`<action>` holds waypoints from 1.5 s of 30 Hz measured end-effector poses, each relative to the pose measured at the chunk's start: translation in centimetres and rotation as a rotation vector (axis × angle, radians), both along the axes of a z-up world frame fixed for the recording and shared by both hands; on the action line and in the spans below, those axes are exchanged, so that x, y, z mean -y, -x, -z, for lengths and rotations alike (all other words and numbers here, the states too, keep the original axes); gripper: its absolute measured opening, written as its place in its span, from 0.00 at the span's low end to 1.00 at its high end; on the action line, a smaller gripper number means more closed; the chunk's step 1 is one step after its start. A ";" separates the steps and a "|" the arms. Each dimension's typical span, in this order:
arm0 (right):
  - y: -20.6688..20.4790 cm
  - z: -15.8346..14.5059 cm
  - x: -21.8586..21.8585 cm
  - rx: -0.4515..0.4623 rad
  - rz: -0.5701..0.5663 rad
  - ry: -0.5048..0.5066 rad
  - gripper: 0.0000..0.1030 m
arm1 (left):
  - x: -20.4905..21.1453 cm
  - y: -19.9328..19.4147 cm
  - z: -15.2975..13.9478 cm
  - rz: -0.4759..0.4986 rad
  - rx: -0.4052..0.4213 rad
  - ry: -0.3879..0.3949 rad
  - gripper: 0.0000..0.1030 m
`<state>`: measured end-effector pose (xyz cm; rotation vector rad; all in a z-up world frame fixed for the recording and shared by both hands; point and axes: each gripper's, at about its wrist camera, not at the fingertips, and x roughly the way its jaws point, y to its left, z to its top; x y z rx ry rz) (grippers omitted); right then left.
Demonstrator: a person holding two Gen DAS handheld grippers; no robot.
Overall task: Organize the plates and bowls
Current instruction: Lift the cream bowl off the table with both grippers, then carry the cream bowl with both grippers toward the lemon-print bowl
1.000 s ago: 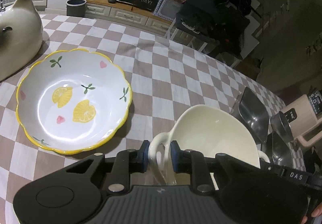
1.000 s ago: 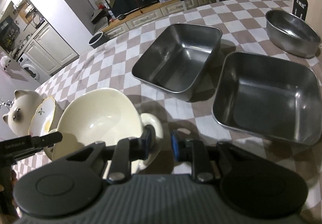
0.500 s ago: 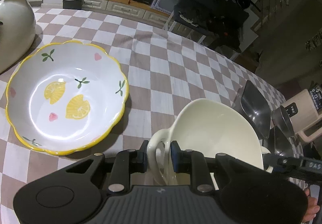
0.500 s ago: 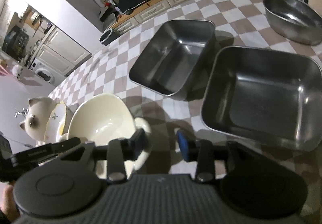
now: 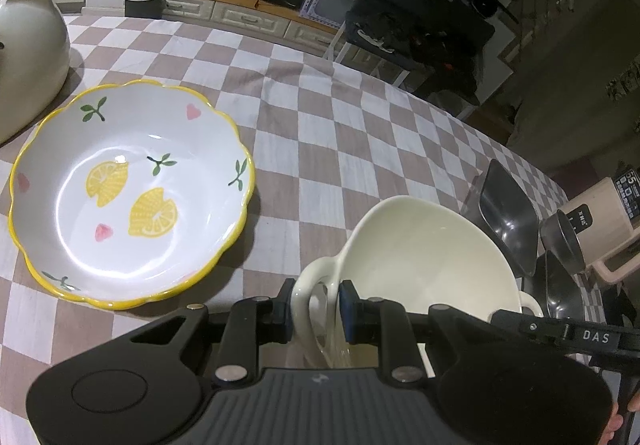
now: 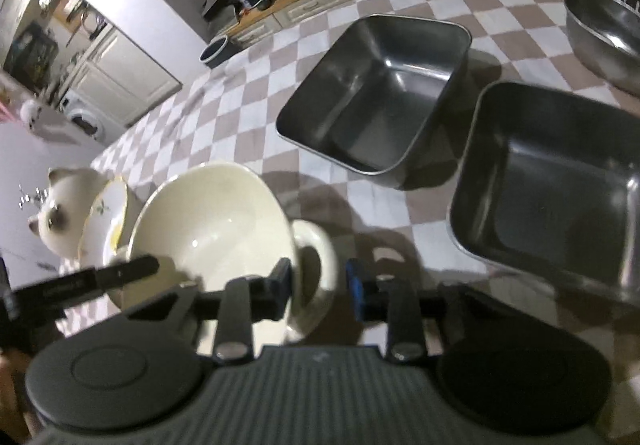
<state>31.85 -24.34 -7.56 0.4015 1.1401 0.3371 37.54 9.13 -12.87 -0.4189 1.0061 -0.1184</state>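
Pads of my left claw [image 5: 315, 307] are clamped on one loop handle of the cream bowl [image 5: 424, 257], which sits tilted above the checked desk [image 5: 328, 149]. My right claw [image 6: 319, 287] is closing around the opposite handle at the bowl's other side; the handle lies between the jaws, with a gap showing at the right pad. From the left view, the lemon-patterned bowl [image 5: 132, 189] rests on the desk at ten o'clock, with a cat-shaped ceramic jar [image 5: 30, 57] beyond it. From the right view, two square steel trays [image 6: 380, 93] [image 6: 560, 181] sit at one and two o'clock, a round steel bowl [image 6: 604, 37] farther out
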 end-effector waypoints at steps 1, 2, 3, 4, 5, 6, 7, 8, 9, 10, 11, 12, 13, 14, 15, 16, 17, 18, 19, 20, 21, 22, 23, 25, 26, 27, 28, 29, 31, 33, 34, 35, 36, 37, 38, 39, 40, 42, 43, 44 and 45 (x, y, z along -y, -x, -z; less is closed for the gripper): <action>0.1 -0.1 -0.3 0.011 -0.003 0.018 0.28 | 0.0 0.0 -0.1 -0.011 -0.010 0.001 0.23; 0.1 -0.2 -0.5 0.019 -0.006 0.030 0.29 | 0.2 0.0 -0.2 -0.021 -0.019 -0.005 0.24; 0.2 -0.2 -0.6 0.022 -0.005 0.035 0.29 | 0.3 0.0 -0.3 -0.021 -0.017 -0.017 0.24; 0.1 0.0 -0.5 0.021 -0.005 0.039 0.29 | 0.5 0.1 -0.5 -0.013 -0.008 -0.031 0.24; 0.1 0.0 -0.5 0.020 -0.005 0.043 0.29 | 0.7 0.1 -0.5 -0.005 -0.003 -0.038 0.24; 0.1 -0.1 -0.5 0.019 -0.006 0.046 0.29 | 0.7 0.1 -0.6 -0.002 -0.004 -0.036 0.24; 0.1 -0.1 -0.4 0.019 -0.006 0.049 0.29 | 0.7 0.1 -0.5 -0.003 -0.008 -0.031 0.24; 0.2 -0.3 -0.4 0.025 -0.010 0.058 0.29 | 0.7 0.1 -0.5 -0.002 -0.011 -0.027 0.24; 0.4 -0.6 -0.2 0.033 -0.015 0.068 0.29 | 0.8 0.1 -0.5 0.000 -0.011 -0.025 0.24; 0.6 -0.8 -0.3 0.040 -0.018 0.075 0.29 | 0.8 0.2 -0.7 0.002 -0.007 -0.023 0.24; 0.8 -1.1 -0.2 0.048 -0.019 0.080 0.30 | 0.9 0.3 -1.0 0.002 0.000 -0.021 0.24; 0.9 -1.5 -0.1 0.056 -0.018 0.079 0.30 | 0.9 0.4 -1.3 0.001 0.008 -0.019 0.24; 1.1 -1.8 0.0 0.067 -0.017 0.077 0.30 | 0.9 0.6 -1.7 -0.001 0.020 -0.017 0.24; 1.2 -2.2 0.1 0.079 -0.017 0.075 0.30 | 0.9 0.7 -2.2 -0.004 0.033 -0.012 0.23; 1.4 -2.7 0.2 0.094 -0.015 0.072 0.30 | 0.8 1.0 -2.7 -0.009 0.047 -0.003 0.22; 1.6 -3.0 0.3 0.105 -0.012 0.067 0.30 | 0.7 1.3 -3.3 -0.015 0.063 0.007 0.22; 1.9 -3.6 0.4 0.118 -0.008 0.060 0.30 | 0.6 1.6 -3.9 -0.019 0.080 0.015 0.22; 2.2 -4.1 0.5 0.133 -0.006 0.053 0.30 | 0.5 2.0 -4.6 -0.022 0.097 0.022 0.22; 2.5 -4.7 0.6 0.148 -0.007 0.046 0.29 | 0.3 2.4 -5.3 -0.026 0.114 0.027 0.22; 2.8 -5.2 0.7 0.161 -0.008 0.040 0.29 | 0.2 2.8 -6.0 -0.029 0.129 0.031 0.22; 3.2 -5.7 0.7 0.177 -0.009 0.032 0.29 | 0.0 3.3 -6.7 -0.032 0.146 0.036 0.22; 3.5 -6.3 0.6 0.192 -0.009 0.025 0.29 | -0.1 3.7 -7.4 -0.036 0.159 0.040 0.22; 3.8 -6.9 0.6 0.205 -0.008 0.017 0.29 | -0.2 4.2 -8.0 -0.038 0.173 0.044 0.22; 4.6 -8.1 0.7 0.234 -0.006 -0.001 0.28 | -0.5 5.3 -9.3 -0.042 0.202 0.050 0.22; 5.0 -8.6 0.8 0.248 -0.007 -0.009 0.28 | -0.6 5.9 -9.9 -0.042 0.215 0.051 0.22; 5.3 -9.1 0.7 0.259 -0.007 -0.016 0.27 | -0.7 6.4 -10.5 -0.043 0.226 0.051 0.22; 5.8 -9.6 0.8 0.271 -0.006 -0.025 0.27 | -0.8 7.0 -11.1 -0.045 0.236 0.050 0.22; 6.3 -10.0 0.8 0.283 -0.005 -0.035 0.27 | -0.8 7.6 -11.6 -0.047 0.242 0.046 0.22; 7.3 -10.7 0.9 0.299 0.002 -0.049 0.26 | -0.6 8.8 -12.3 -0.046 0.243 0.024 0.22; 8.3 -11.3 0.8 0.313 0.008 -0.058 0.26 | -0.5 10.1 -12.9 -0.041 0.249 0.020 0.22; 8.8 -11.6 0.9 0.322 0.009 -0.061 0.26 | -0.7 10.8 -13.1 -0.039 0.249 0.026 0.22; 9.2 -11.8 0.9 0.328 0.010 -0.065 0.26 | -0.8 11.3 -13.4 -0.038 0.250 0.032 0.22; 9.6 -12.0 1.0 0.333 0.011 -0.072 0.25 | -0.8 11.9 -13.6 -0.036 0.256 0.035 0.22; 9.8 -12.1 0.9 0.336 0.011 -0.078 0.25 | -0.9 12.4 -13.8 -0.034 0.263 0.035 0.22; 10.2 -12.3 0.9 0.340 0.010 -0.084 0.25 | -0.9 13.0 -14.1 -0.032 0.272 0.035 0.22; 10.7 -12.5 0.9 0.344 0.010 -0.088 0.25 | -1.0 13.5 -14.3 -0.031 0.278 0.036 0.22; 11.0 -12.7 0.9 0.351 0.007 -0.089 0.25 | -1.1 14.1 -14.5 -0.031 0.286 0.040 0.22; 11.6 -12.8 0.9 0.363 0.003 -0.092 0.25 | -1.3 15.1 -14.8 -0.030 0.300 0.050 0.22; 11.9 -12.9 0.8 0.371 0.000 -0.094 0.25 | -1.4 15.7 -15.0 -0.032 0.308 0.056 0.22; 12.2 -13.0 0.8 0.380 -0.004 -0.099 0.25 | -1.5 16.2 -15.2 -0.034 0.316 0.062 0.22; 12.5 -13.0 0.8 0.384 -0.006 -0.105 0.25 | -1.6 16.8 -15.3 -0.038 0.325 0.067 0.22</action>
